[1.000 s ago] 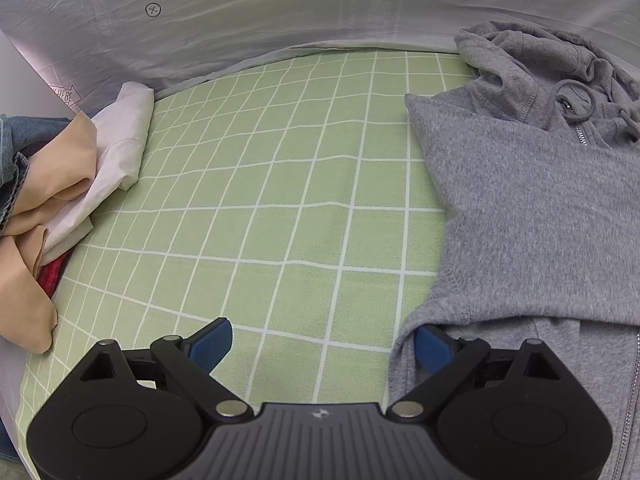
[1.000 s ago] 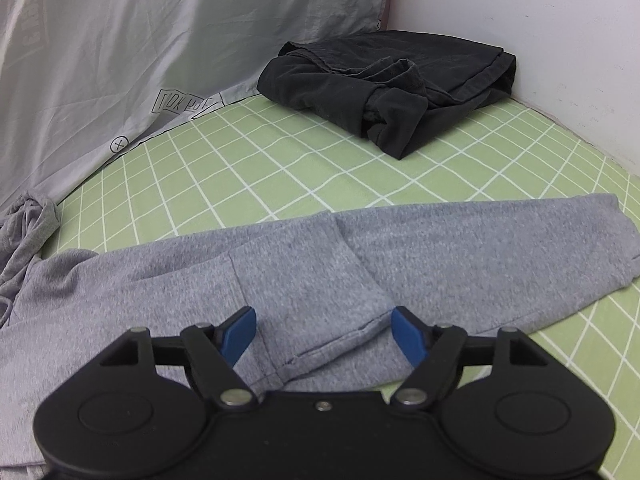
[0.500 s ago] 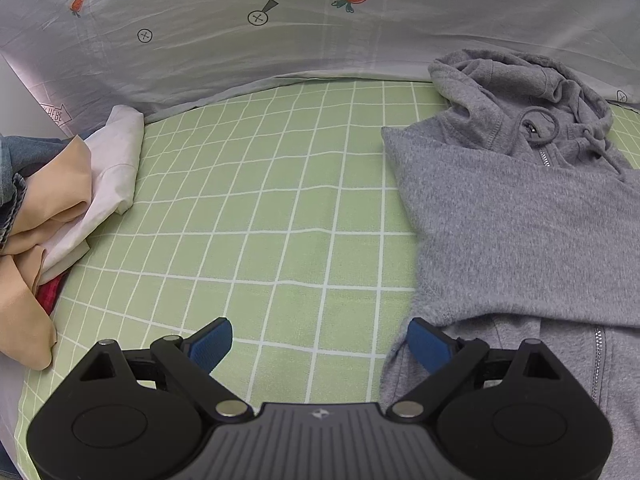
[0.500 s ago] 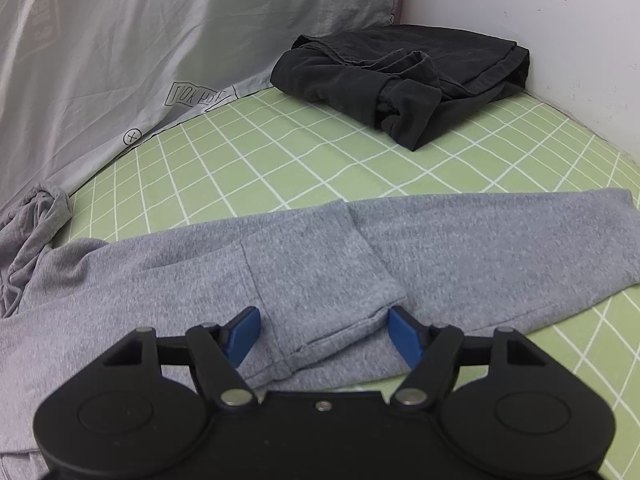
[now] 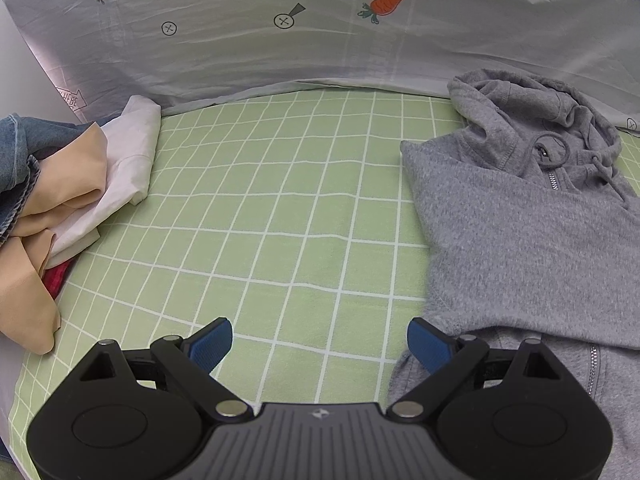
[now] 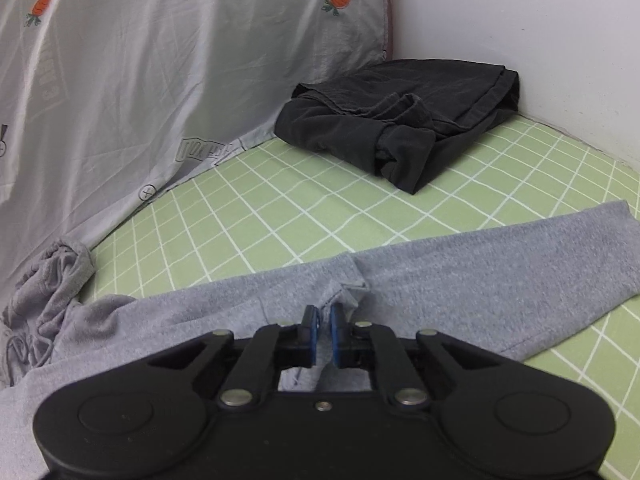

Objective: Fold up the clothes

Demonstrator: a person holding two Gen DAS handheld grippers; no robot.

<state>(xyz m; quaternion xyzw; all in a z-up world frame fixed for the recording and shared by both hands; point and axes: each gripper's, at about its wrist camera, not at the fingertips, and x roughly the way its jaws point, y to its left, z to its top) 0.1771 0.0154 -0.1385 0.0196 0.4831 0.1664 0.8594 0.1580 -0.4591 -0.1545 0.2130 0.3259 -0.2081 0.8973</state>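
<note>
— Since a second ago the right gripper (image 6: 322, 334) has gone from wide open to nearly shut; its blue fingers (image 6: 309, 334) are now pinching a ridge of the grey hoodie (image 6: 440, 280), down at the lower centre of the right view.

— And the other one?

— The left gripper (image 5: 320, 346) is hanging with its fingers (image 5: 210, 342) spread wide and holding nothing. One finger is sitting over the bare green checked bed sheet (image 5: 260, 220), the other just at the hoodie's near edge, lower right of the left view. The hoodie has slid a little rightward in that view, so that gripper has been shifting too.

— Where is the hoodie lying?

— Flat on the bed, hood (image 5: 520, 108) up against the carrot-print sheet (image 5: 320, 40) hanging at the back. One sleeve is already lying folded across the zipped front; the other sleeve (image 6: 520, 264) is stretching out straight toward the right edge of the right view.

— So how far along are they?

— Partway with this garment, I'd judge: one sleeve in, one still out, the body not yet doubled over. The dark garment (image 6: 400, 128) in the far corner is looking roughly folded. The heap of denim, tan and white clothes (image 5: 60, 200) at the left edge is looking loose and may still be waiting.
</note>
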